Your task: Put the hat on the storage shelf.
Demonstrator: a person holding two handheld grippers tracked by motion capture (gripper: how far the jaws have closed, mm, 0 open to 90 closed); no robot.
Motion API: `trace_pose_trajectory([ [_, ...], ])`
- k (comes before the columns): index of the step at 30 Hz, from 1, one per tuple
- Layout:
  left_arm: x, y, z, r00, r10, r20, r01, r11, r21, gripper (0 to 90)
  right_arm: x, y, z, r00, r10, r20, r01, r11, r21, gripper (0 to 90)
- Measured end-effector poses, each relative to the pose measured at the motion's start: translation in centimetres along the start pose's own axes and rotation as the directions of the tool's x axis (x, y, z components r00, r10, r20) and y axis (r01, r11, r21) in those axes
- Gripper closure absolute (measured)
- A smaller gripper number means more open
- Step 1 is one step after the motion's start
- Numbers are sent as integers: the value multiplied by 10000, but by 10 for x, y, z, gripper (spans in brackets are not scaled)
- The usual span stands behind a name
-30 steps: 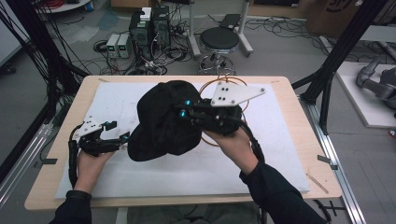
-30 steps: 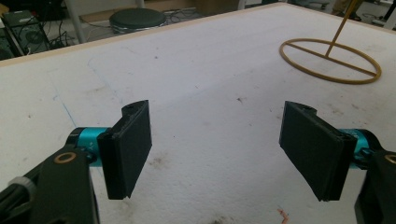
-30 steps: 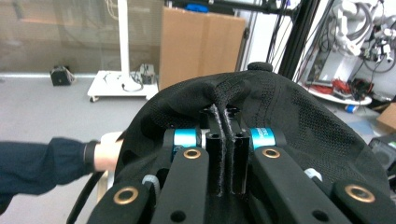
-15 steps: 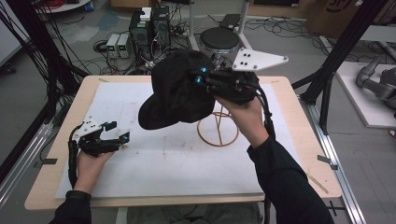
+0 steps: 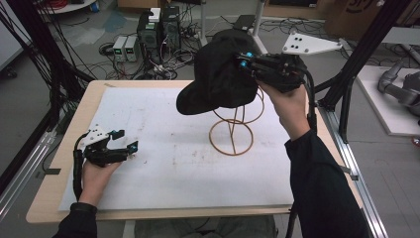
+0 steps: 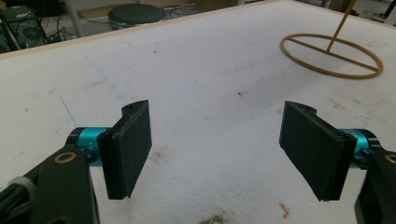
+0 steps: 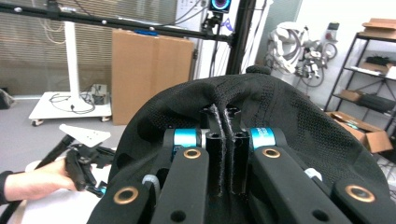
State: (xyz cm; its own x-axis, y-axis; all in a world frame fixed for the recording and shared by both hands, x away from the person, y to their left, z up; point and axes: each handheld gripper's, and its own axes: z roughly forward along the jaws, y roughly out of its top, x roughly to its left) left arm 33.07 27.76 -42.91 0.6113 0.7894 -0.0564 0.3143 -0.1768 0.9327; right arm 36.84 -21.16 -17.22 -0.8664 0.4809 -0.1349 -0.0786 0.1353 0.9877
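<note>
A black cap [image 5: 218, 72] hangs in the air above a gold wire hat stand [image 5: 232, 133] at the right of the table. My right gripper [image 5: 241, 60] is shut on the cap's back rim. In the right gripper view the jaws pinch a fold of the cap's mesh fabric [image 7: 289, 116] between them, at my right gripper [image 7: 224, 154]. The cap covers the top of the stand. My left gripper [image 5: 128, 141] rests low over the white table cover [image 5: 163, 173] at the left, open. Its two black pads [image 6: 130, 147] stand wide apart over bare cover in the left gripper view, my left gripper [image 6: 219, 154] holding nothing.
The stand's round base [image 6: 331, 55] lies on the cover to the right of the left gripper. Black frame posts [image 5: 356, 64] rise at the table's right edge. Electronics and cables [image 5: 153, 34] sit on the floor beyond the far edge.
My right gripper has carried the cap up and to the right, from the table's middle to above the wire stand. The left gripper has stayed put.
</note>
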Motion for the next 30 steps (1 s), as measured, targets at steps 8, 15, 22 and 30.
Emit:
trace_pose_trajectory([
  [8, -1, -1, 2, 10000, -6, 17, 6, 10000, 33, 253, -20, -19, -11, 9994, 276, 219, -276, 9996, 14, 895],
  [15, 0, -2, 2, 10000, -13, 20, 13, 10000, 70, 253, -26, -35, -9, 9981, 441, 430, -455, 9985, 310, 895],
  [22, 1, -3, 3, 10000, -83, 5, 83, 9999, 90, 253, -24, -55, -9, 9976, 443, 527, -476, 9969, 632, 895],
  [30, -1, -3, 4, 10000, -23, 45, 22, 9999, 125, 254, -22, -71, -14, 9964, 595, 603, -641, 9949, 783, 894],
])
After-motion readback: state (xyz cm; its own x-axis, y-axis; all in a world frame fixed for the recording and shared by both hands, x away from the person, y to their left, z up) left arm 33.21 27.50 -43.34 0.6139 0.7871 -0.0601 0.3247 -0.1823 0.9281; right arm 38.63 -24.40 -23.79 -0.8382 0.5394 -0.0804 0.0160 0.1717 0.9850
